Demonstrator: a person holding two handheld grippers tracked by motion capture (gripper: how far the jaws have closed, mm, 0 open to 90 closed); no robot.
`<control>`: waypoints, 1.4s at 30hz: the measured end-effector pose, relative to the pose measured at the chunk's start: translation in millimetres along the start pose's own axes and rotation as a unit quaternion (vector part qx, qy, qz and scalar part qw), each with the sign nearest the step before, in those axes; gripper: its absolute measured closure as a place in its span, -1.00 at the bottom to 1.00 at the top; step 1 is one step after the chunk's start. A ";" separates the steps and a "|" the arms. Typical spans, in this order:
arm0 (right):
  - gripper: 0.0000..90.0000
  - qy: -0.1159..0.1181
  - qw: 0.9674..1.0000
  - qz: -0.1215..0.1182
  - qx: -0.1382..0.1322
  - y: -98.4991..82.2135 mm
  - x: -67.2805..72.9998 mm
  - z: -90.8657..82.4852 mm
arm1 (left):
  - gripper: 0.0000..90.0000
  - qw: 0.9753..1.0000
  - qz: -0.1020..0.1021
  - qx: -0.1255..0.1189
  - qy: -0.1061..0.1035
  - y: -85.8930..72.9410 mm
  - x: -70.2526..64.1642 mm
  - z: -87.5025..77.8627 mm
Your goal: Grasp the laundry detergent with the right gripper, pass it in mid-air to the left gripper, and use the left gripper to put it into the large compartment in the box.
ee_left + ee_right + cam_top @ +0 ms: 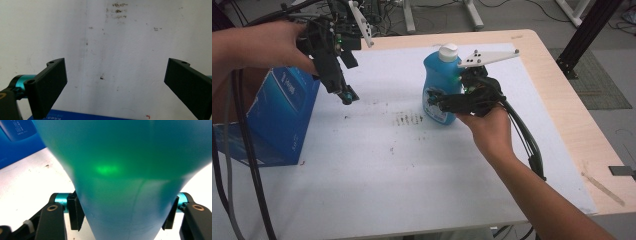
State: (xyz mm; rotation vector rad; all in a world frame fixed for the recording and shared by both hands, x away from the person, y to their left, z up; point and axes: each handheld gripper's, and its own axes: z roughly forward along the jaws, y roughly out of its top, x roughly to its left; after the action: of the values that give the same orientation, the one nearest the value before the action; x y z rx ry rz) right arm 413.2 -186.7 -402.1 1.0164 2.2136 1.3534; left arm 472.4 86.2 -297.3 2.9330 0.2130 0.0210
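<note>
Bench: light wood top, most of it under a white sheet with dark scuff marks near centre frame. Past the top edge of the high view: grey floor, white frame legs, loose cables; a black post at upper right.

Blue box stands on the sheet at the left edge of the frame, mid-height. In the left gripper view its top edge shows along the bottom.

Blue bottle with a white cap stands upright on the sheet, just right of centre, upper half of the high view.

Right hand comes in from lower right, forearm angled up-left, palm under the right gripper, which lies about level and points left at the bottle. In the right gripper view the bottle body sits between the jaws, both pads against its sides: clamped on the bottle.

Left hand enters at upper left, holding the left gripper above the sheet, tilted down and right, beside the box. Jaws spread wide over bare sheet, nothing between them: released.
</note>
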 end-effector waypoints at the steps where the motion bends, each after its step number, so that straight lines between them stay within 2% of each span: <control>1: -0.13 -0.002 1.000 -0.002 0.000 0.1 0.4 -0.2 | -0.90 1.000 0.000 0.000 0.000 0.0 0.1 0.1; 5: -0.06 -0.005 1.000 -0.005 -0.004 0.5 0.1 -1.5 | -0.90 1.000 0.000 0.000 0.000 -0.3 0.2 0.3; 6: -0.04 -0.011 1.000 -0.014 -0.005 0.5 1.5 -1.7 | -0.90 1.000 0.000 0.000 0.000 -0.3 0.3 0.2; 16: 0.01 -0.017 0.999 -0.032 -0.007 2.2 4.3 -4.3 | -0.90 1.000 0.002 -0.003 -0.001 -0.2 -2.5 0.5; 21: 0.01 -0.004 0.999 -0.042 0.004 3.8 5.1 -8.3 | -0.90 1.000 0.008 -0.008 -0.003 2.0 -7.2 -3.4; 25: 0.02 0.019 0.998 -0.059 0.014 7.7 7.1 -14.6 | -0.90 1.000 0.011 -0.013 -0.002 2.2 -10.5 -6.7; 29: 0.02 0.058 0.995 -0.078 0.015 14.4 10.8 -23.4 | -0.90 1.000 0.013 -0.014 0.000 2.2 -15.1 -10.4; 30: 0.02 0.058 0.995 -0.078 0.015 14.4 10.8 -23.4 | -0.90 1.000 0.016 -0.015 0.000 2.5 -17.1 -11.4; 31: 0.02 0.065 0.994 -0.082 0.015 15.6 11.8 -25.0 | -0.90 1.000 0.019 -0.015 0.000 3.3 -19.4 -12.6; 32: 0.02 0.081 0.992 -0.093 0.015 17.6 13.8 -27.8 | -0.90 1.000 0.023 -0.018 0.000 4.9 -24.2 -14.8; 35: 0.02 0.093 0.991 -0.100 0.016 19.1 14.8 -29.8 | -0.90 0.999 0.030 -0.020 -0.002 6.7 -28.7 -17.1; 36: 0.02 0.101 0.989 -0.106 0.017 19.6 14.8 -30.5 | -0.90 0.999 0.028 -0.019 -0.008 7.9 -31.6 -18.5; 37: 0.02 0.118 0.986 -0.116 0.021 20.5 14.6 -32.0 | -0.90 0.999 0.034 -0.016 -0.012 9.4 -36.1 -20.0; 38: 0.02 0.118 0.986 -0.116 0.021 20.5 14.6 -32.0 | -0.90 0.999 0.034 -0.016 -0.012 9.4 -36.1 -20.0; 40: 0.02 0.147 0.980 -0.131 0.023 20.9 14.8 -34.9 | -0.90 0.999 0.038 -0.015 -0.014 10.4 -41.4 -21.6; 41: 0.02 0.156 0.979 -0.133 0.024 21.0 15.2 -35.7 | -0.90 0.999 0.045 -0.016 -0.017 11.5 -46.3 -23.2; 42: 0.02 0.156 0.979 -0.133 0.024 21.0 15.2 -35.7 | -0.90 0.999 0.045 -0.016 -0.017 11.5 -46.3 -23.2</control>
State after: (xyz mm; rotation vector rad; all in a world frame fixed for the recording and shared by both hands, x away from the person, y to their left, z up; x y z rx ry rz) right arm 389.0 -191.9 -365.6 0.5222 2.5090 1.4198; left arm 427.5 72.9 -272.3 2.9068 0.0760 -0.0110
